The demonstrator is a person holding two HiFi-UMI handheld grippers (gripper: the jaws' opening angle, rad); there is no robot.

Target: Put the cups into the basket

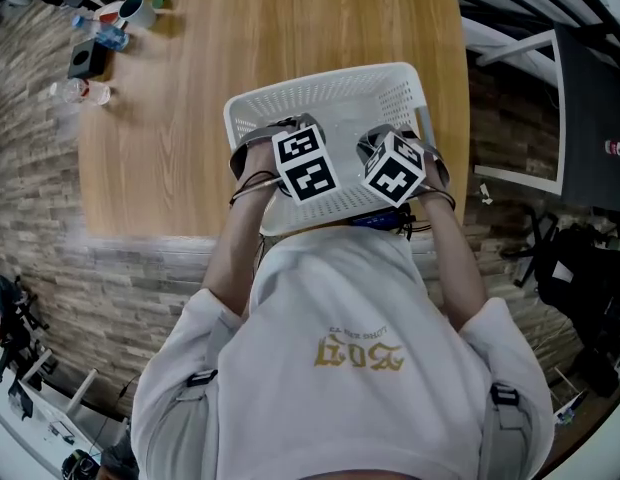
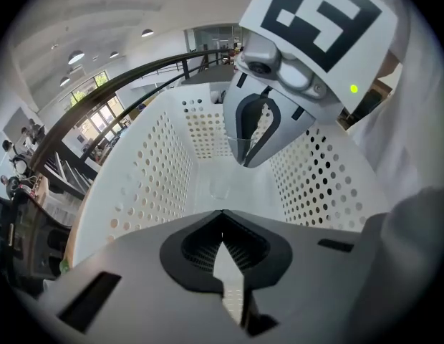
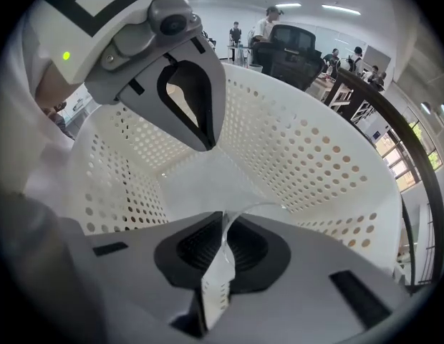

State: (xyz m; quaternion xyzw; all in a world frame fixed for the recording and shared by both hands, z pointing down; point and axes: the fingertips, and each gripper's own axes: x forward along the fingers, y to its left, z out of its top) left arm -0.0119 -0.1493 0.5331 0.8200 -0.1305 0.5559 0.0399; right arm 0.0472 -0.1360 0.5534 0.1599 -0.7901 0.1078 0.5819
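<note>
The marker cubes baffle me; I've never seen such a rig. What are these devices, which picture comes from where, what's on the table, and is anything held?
A person holds a two-jaw gripper in each hand; the marker cubes are part of those grippers. The head view looks down from the person's head. Each gripper view looks along that gripper's own jaws. On the wooden table stands a white perforated basket, and a cup sits among small things in the far corner. Both grippers reach into the basket. The right gripper pinches a clear cup by its wall. The left gripper is shut, with nothing seen in it.
</note>
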